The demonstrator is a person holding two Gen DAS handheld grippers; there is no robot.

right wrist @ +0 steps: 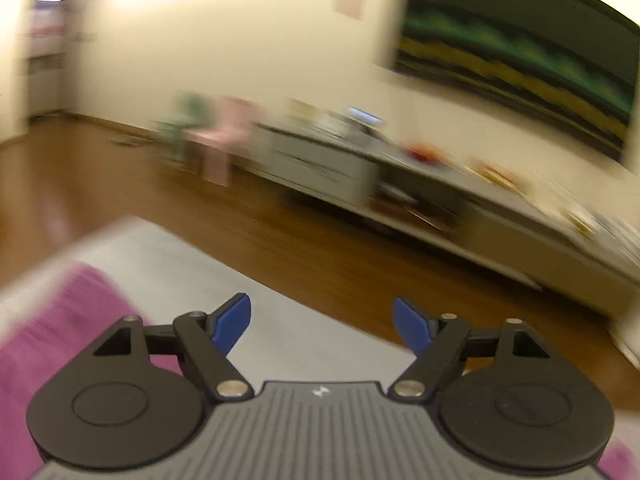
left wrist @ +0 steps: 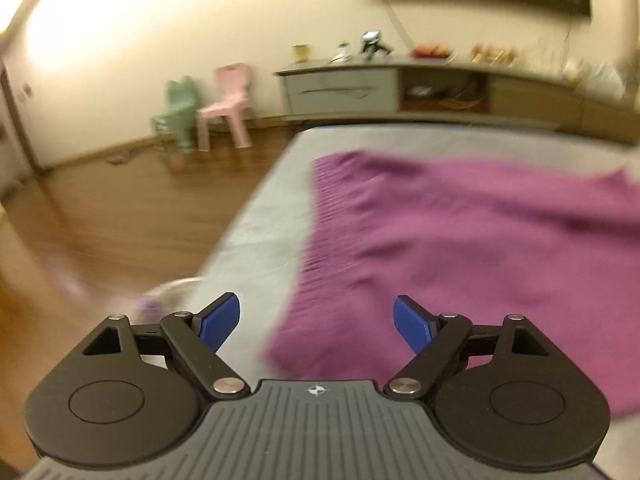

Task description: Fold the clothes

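Observation:
A purple knitted garment (left wrist: 460,232) lies spread on the grey table (left wrist: 264,216), its ribbed hem running along its left side. My left gripper (left wrist: 316,324) hovers over the garment's near left corner, open, with nothing between its blue pads (left wrist: 218,322). In the right wrist view the same purple garment (right wrist: 60,312) shows at the lower left on the grey table (right wrist: 304,332). My right gripper (right wrist: 322,322) is open above the table's corner, apart from the cloth, and its blue fingertips (right wrist: 234,322) hold nothing. Both views are blurred.
Beyond the table lies a wooden floor (left wrist: 132,208). A pink child's chair (left wrist: 228,104) and a green one (left wrist: 178,116) stand by the far wall. A long low sideboard (left wrist: 400,84) carries small items. A dark framed picture (right wrist: 520,60) hangs above it.

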